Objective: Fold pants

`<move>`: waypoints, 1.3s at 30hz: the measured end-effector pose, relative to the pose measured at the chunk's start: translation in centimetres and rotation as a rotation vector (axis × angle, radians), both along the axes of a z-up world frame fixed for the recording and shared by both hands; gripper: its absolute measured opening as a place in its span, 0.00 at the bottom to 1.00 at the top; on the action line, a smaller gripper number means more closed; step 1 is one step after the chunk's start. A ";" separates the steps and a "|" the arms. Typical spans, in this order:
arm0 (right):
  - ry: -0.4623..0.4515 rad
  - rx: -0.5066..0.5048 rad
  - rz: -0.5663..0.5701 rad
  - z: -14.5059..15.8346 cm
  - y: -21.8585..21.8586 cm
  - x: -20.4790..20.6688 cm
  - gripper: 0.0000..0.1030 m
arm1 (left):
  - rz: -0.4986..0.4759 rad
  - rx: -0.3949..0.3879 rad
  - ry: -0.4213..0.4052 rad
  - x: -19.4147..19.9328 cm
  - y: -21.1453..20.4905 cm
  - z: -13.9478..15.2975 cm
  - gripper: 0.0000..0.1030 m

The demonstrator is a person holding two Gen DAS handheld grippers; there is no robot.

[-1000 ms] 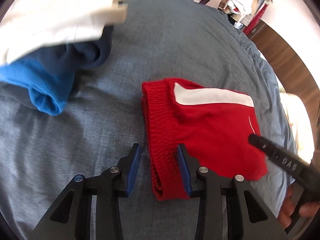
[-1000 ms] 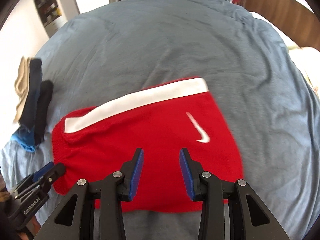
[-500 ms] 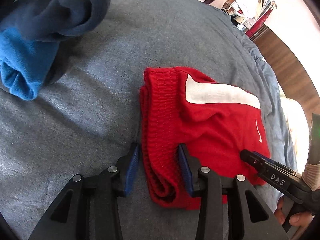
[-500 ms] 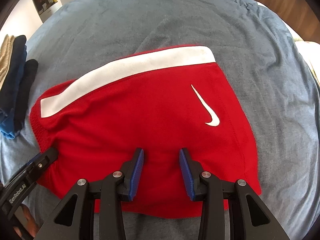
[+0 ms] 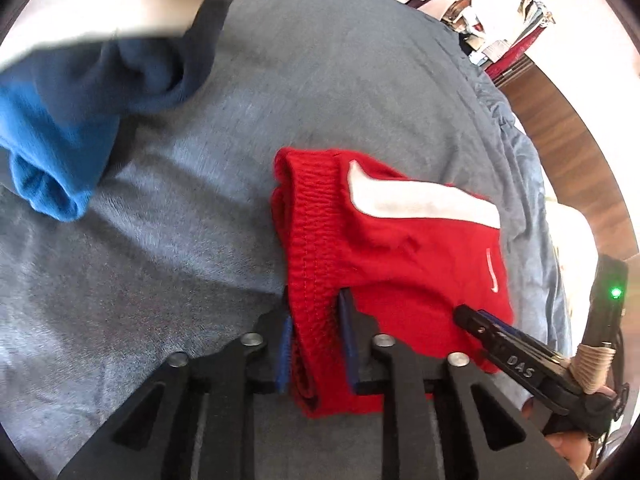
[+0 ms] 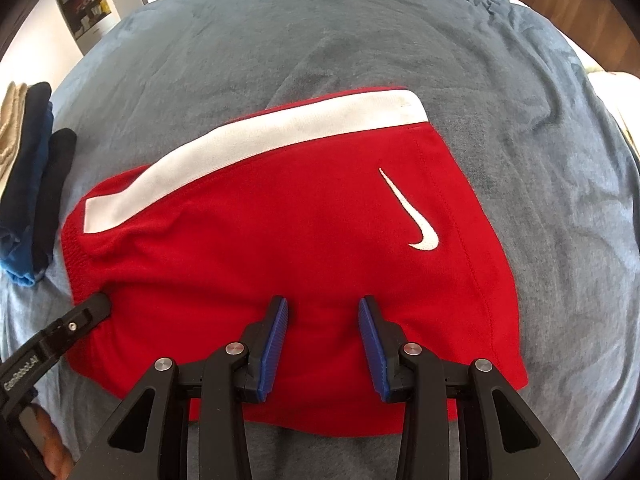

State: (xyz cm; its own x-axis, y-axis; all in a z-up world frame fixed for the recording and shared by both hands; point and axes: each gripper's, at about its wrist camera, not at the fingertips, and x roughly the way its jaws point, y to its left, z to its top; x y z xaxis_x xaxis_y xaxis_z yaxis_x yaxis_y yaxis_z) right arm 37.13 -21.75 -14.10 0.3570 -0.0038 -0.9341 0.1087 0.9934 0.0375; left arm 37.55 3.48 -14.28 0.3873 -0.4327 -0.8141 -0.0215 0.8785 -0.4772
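Observation:
Red shorts [image 6: 280,240] with a white side stripe and a white swoosh lie folded on the grey bed cover; they also show in the left wrist view [image 5: 400,256]. My left gripper [image 5: 314,320] is shut on the ribbed waistband at the near corner of the shorts. It also shows in the right wrist view [image 6: 94,306] at the waistband. My right gripper [image 6: 324,320] is open, low over the near edge of the shorts, with red cloth between its blue pads. Its tip also shows in the left wrist view [image 5: 466,314] on the red cloth.
A pile of blue, navy and white clothes [image 5: 72,120] lies at the left; it also shows in the right wrist view [image 6: 28,152]. The grey bed cover [image 6: 320,32] spreads behind the shorts. A wooden edge [image 5: 576,160] runs along the right.
My left gripper has closed on the waistband, which now bunches between its fingers. My right gripper has moved lower and closer over the near edge of the shorts.

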 end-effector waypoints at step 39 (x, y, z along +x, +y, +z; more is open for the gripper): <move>-0.146 0.276 -0.095 3.8 -8.4 -2.6 0.36 | -0.306 0.315 -0.227 0.4 -18.4 10.3 0.14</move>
State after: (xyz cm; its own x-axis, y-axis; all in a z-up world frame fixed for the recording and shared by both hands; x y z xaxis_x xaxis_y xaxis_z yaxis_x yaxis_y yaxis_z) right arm 34.57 -30.17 -10.28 0.4975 0.2024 -0.8435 0.1744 0.9292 0.3258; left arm 37.91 -14.87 -3.99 0.4637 -0.3011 -0.8333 0.3337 0.9306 -0.1505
